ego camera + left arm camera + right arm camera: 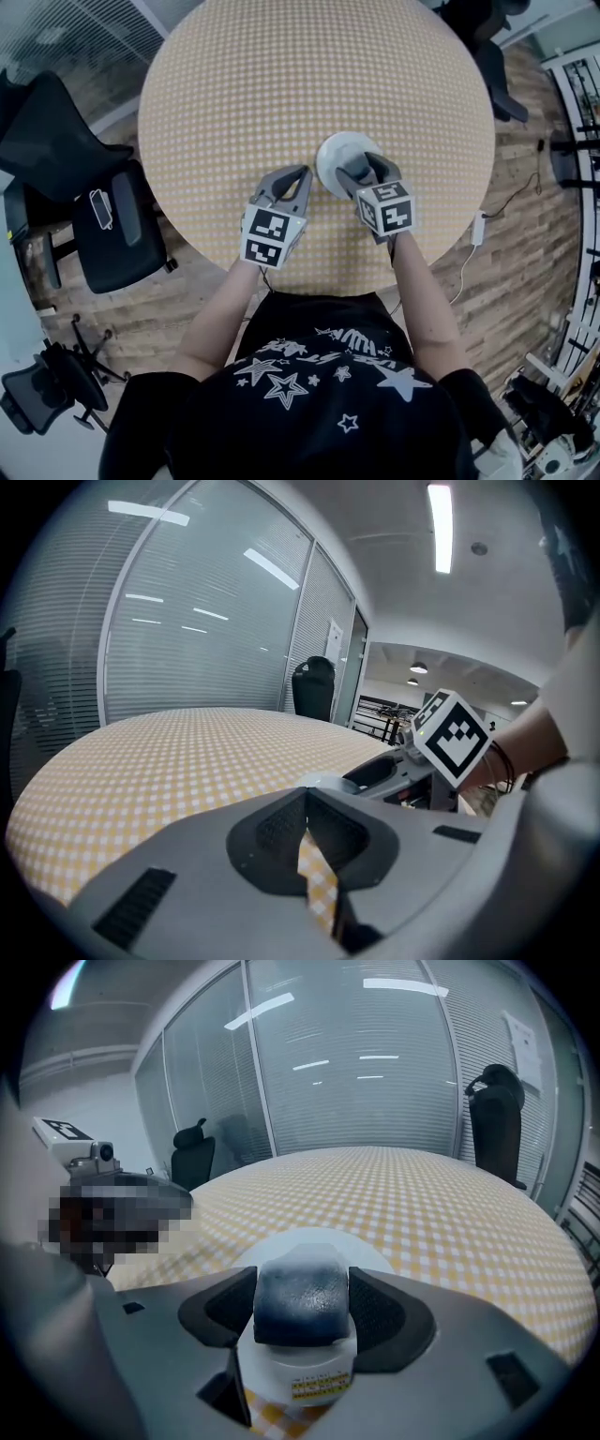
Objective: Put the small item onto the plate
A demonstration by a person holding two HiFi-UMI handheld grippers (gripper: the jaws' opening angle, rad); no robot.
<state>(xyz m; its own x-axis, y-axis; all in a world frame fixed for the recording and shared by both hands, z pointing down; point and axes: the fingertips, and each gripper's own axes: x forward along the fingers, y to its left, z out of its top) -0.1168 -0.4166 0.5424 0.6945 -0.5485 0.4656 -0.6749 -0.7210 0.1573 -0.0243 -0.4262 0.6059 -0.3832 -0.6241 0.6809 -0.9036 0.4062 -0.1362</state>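
Yellow-and-white checked cloth covered the round table (281,84), and a white plate (333,150) lay a little toward 5 o'clock from its middle, on the person's side. The right gripper (361,173) reached over the plate from 5 o'clock, its marker cube (386,208) facing up. In the right gripper view its jaws were closed on the small item (300,1302), a dark blue-grey block with a pebbled skin, one pad (375,1312) pressed against each side. The item sat directly over the plate's near part, above a yellow label (319,1387) on the rim; whether it touched the plate I could not tell.

At 8 o'clock of the plate, near it but apart, the left gripper (298,176) pointed toward 12 o'clock above the cloth. In the left gripper view its jaws met at the tips with nothing between them, only a thin slit of checked cloth showing below.

Off the table at 8 o'clock stood a black office chair (112,225) on a wooden floor (525,234).
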